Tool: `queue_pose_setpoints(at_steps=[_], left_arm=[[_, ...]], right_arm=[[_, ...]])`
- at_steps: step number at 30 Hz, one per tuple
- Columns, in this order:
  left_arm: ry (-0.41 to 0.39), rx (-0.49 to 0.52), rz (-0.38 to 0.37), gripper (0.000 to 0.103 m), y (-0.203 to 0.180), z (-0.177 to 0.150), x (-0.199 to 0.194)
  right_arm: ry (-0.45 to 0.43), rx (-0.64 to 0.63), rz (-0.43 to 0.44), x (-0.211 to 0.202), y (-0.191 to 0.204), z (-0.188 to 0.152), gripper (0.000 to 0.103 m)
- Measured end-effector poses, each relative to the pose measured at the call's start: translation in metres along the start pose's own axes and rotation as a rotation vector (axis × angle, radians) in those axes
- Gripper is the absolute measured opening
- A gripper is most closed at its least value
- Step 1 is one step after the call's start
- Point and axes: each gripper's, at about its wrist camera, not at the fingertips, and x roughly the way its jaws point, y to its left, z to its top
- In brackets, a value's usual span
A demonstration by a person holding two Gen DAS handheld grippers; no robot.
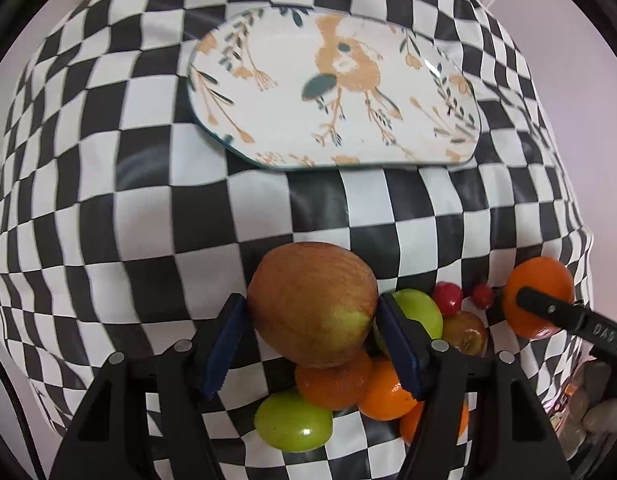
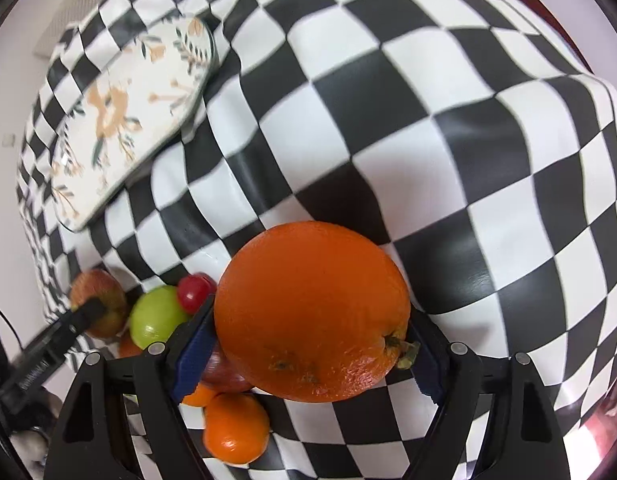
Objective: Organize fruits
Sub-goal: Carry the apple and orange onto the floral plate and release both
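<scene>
My left gripper [image 1: 310, 322] clamps the apple [image 1: 312, 304]; my right gripper [image 2: 308, 344] clamps the large orange [image 2: 312, 312], both above the fruit pile [image 1: 348, 392]. The floral plate [image 1: 268, 80] holds nothing on the checkered cloth [image 1: 108, 240].

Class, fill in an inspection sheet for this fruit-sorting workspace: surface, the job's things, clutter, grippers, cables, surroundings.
Surface: checkered tablecloth, black and white, wrinkled.
Job's things: floral plate holds no fruit; red-green apple; large orange; pile beside them with green fruits, smaller oranges and small red fruits.
Clutter: nothing seen.
Grippers: left gripper shut on the apple; right gripper holds the large orange between its pads.
Cables: dark cord at the left edge of the right wrist view.
Surroundings: pale wall behind the table.
</scene>
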Motion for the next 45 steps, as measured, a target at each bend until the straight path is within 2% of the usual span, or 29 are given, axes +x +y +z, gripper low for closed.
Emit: queue_pose_setpoints(at_steps=[4, 6, 8, 10, 12, 15, 17, 19, 23, 25, 31, 36, 38, 40, 41, 45], left_arm=[[-0.043, -0.053, -0.031, 0.064, 0.016, 0.013, -0.031], [-0.073, -0.076, -0.056, 0.064, 0.036, 0.022, -0.059], [-0.093, -0.090, -0.070, 0.064, 0.044, 0.042, -0.072], [-0.108, -0.097, -0.053, 0.064, 0.047, 0.073, -0.070], [-0.111, -0.095, -0.017, 0.064, 0.049, 0.103, -0.063], [-0.082, -0.099, 0.030, 0.064, 0.060, 0.134, -0.043], [-0.061, -0.088, 0.060, 0.053, 0.068, 0.143, -0.031], [-0.068, -0.072, 0.069, 0.053, 0.068, 0.150, -0.024], [-0.083, -0.006, 0.133, 0.053, 0.056, 0.158, -0.021], [-0.096, 0.007, 0.149, 0.058, 0.055, 0.157, -0.018], [-0.087, -0.035, 0.147, 0.060, 0.057, 0.160, -0.011], [-0.070, -0.086, 0.134, 0.060, 0.062, 0.169, -0.015], [-0.074, -0.110, 0.115, 0.064, 0.064, 0.173, -0.020], [-0.085, -0.116, 0.099, 0.084, 0.063, 0.175, -0.025], [-0.095, -0.115, 0.093, 0.087, 0.062, 0.177, -0.029], [-0.105, -0.115, 0.112, 0.088, 0.059, 0.170, -0.035]], right_arm=[[-0.028, -0.033, 0.055, -0.038, 0.005, 0.008, 0.085], [-0.039, -0.055, 0.081, -0.060, 0.010, 0.018, 0.085], [-0.049, -0.090, 0.117, -0.087, 0.012, 0.033, 0.085], [-0.052, -0.116, 0.150, -0.094, 0.028, 0.049, 0.086], [-0.046, -0.147, 0.171, -0.112, 0.026, 0.067, 0.085], [-0.035, -0.208, 0.161, -0.099, 0.060, 0.101, 0.085], [-0.027, -0.235, 0.143, -0.087, 0.079, 0.122, 0.086], [-0.001, -0.248, 0.130, -0.071, 0.095, 0.143, 0.086], [0.033, -0.256, 0.112, -0.050, 0.112, 0.168, 0.086], [0.039, -0.260, 0.097, -0.045, 0.116, 0.175, 0.086], [0.048, -0.293, 0.048, -0.035, 0.117, 0.187, 0.087], [0.086, -0.306, 0.065, -0.033, 0.112, 0.196, 0.087], [0.078, -0.300, 0.082, -0.037, 0.108, 0.198, 0.089], [0.052, -0.294, 0.091, -0.049, 0.097, 0.202, 0.096], [0.037, -0.295, 0.087, -0.057, 0.092, 0.203, 0.096], [-0.011, -0.297, 0.040, -0.077, 0.077, 0.202, 0.096]])
